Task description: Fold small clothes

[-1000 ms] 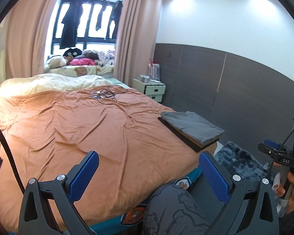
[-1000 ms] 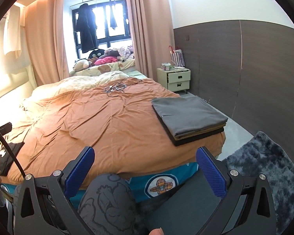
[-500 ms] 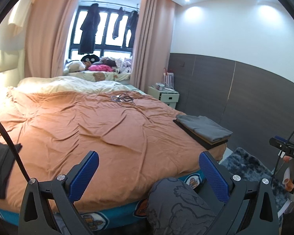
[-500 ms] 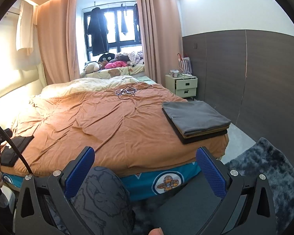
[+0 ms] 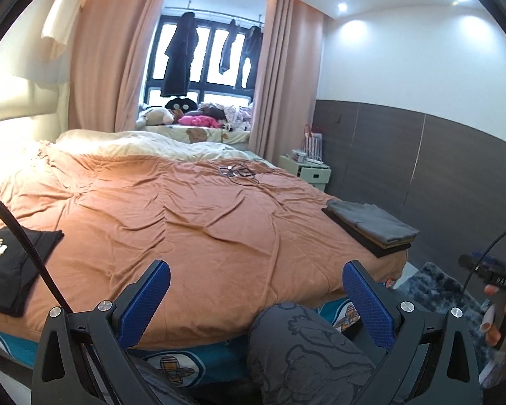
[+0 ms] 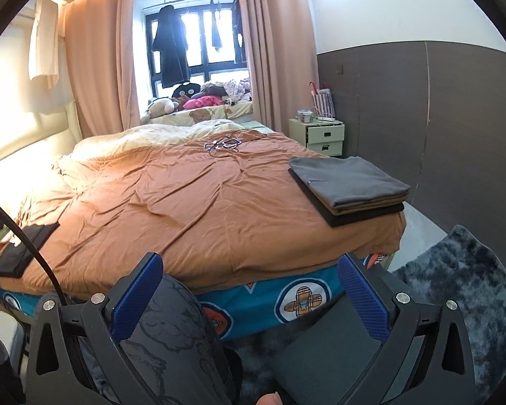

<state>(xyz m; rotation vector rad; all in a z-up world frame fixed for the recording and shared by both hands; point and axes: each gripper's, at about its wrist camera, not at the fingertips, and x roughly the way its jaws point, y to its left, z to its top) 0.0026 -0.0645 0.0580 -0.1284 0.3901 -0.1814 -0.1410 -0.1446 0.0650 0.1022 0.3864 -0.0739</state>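
- Left gripper (image 5: 256,292): jaws spread wide, nothing between the blue pads; held off the foot edge of the bed, above the person's knee (image 5: 300,334) in grey patterned trousers
- Right gripper (image 6: 251,285): jaws spread wide, nothing held; also off the foot edge of the bed, over the other trouser leg (image 6: 175,334); in the left view its body shows at the far right, gripped in the person's hand (image 5: 504,324)
- Bed (image 5: 185,222): covered by a wrinkled orange duvet, cream bedding bunched at the head end, teal patterned sheet (image 6: 300,298) showing below the foot edge
- Stack of folded clothes (image 6: 349,185): grey piece on top, tan layer under it, black piece at the bottom; lies flat on the duvet at the bed's right foot corner, well apart from both grippers
- Black garment (image 5: 8,263): lies flat on the duvet near the bed's left foot corner, small printed motif near its left edge; a black cable (image 5: 27,246) from the left gripper crosses in front of it
- Tangle of thin cables (image 6: 222,144): on the duvet toward the head end
- Bedside cabinet (image 6: 322,135): pale, two drawers, small items on top, against the dark wall panel
- Window (image 6: 199,38): dark garments hanging in front, pink curtains either side; soft toys (image 6: 192,99) piled on the ledge below
- Shaggy grey rug (image 6: 469,287): on the floor right of the bed
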